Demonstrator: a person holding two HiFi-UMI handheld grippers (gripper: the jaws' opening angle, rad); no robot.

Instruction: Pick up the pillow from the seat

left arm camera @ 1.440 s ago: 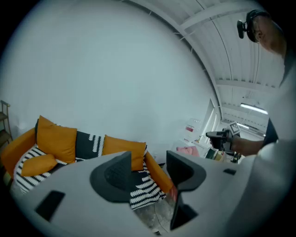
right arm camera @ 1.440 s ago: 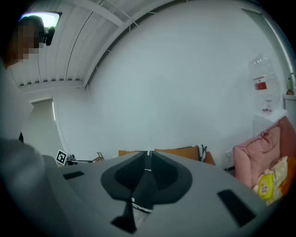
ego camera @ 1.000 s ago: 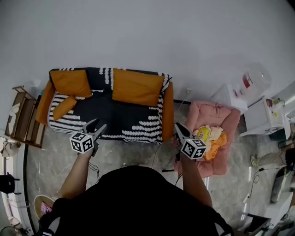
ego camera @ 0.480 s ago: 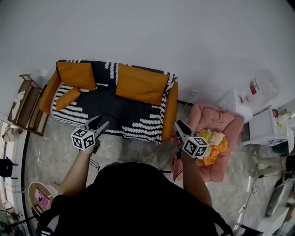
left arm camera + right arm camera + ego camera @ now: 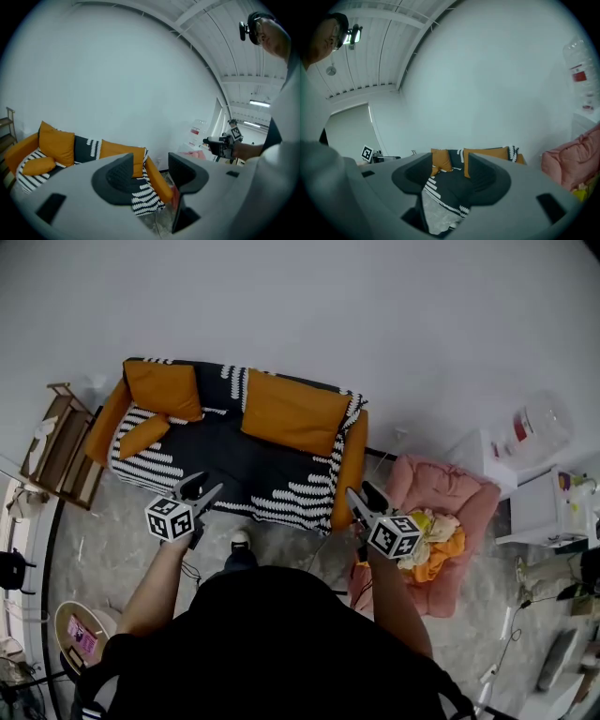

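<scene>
A small orange pillow [image 5: 142, 435] lies on the left end of the seat of a black-and-white striped sofa [image 5: 272, 479]. Two larger orange cushions [image 5: 291, 413] lean on its backrest. In the left gripper view the pillow [image 5: 38, 165] shows far left, well away. My left gripper [image 5: 199, 489] hangs open over the floor before the sofa's front edge, nothing between its jaws [image 5: 151, 168]. My right gripper [image 5: 364, 495] is by the sofa's right armrest. Its jaws are opening and hold nothing [image 5: 450, 171].
A pink armchair [image 5: 455, 488] heaped with yellow and orange things stands right of the sofa. A wooden shelf [image 5: 58, 442] is at the sofa's left. A water bottle [image 5: 534, 423] and white cabinets stand far right. The person's shoe [image 5: 241, 540] is on the stone floor.
The right gripper's jaws have gone from shut to apart. The person has stepped towards the sofa, and a shoe now shows. The left gripper has kept its place.
</scene>
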